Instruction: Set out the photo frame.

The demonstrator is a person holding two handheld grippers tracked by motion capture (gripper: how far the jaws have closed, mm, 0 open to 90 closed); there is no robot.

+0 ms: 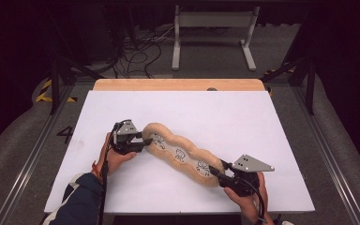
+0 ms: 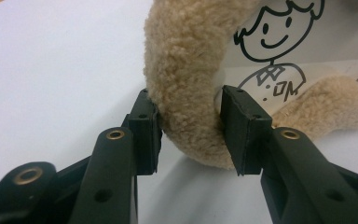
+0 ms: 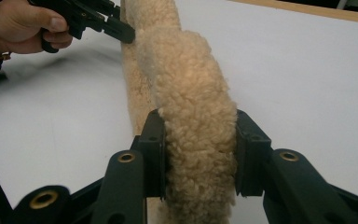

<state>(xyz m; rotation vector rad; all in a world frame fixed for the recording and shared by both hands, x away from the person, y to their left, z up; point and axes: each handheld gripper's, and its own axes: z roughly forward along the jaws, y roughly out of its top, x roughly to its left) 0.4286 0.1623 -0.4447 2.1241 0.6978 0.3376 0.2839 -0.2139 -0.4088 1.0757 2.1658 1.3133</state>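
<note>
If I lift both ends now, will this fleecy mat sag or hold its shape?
Probably sags: the fleecy mat looks soft, its plush rim bulging between the left gripper jaws. Likely light, being thin. Slipping seems unlikely; the right gripper pads sink into the pile.

The pale inner panel (image 2: 284, 65) of the fleecy tan mat (image 1: 180, 152) carries a black line drawing of a smiling figure, and on its chest stand marks that look like "OM", though they are too sketchy to read for sure. On the grey floor (image 1: 14, 154) left of the table, a dark "4" (image 1: 66, 134) is painted.
</note>
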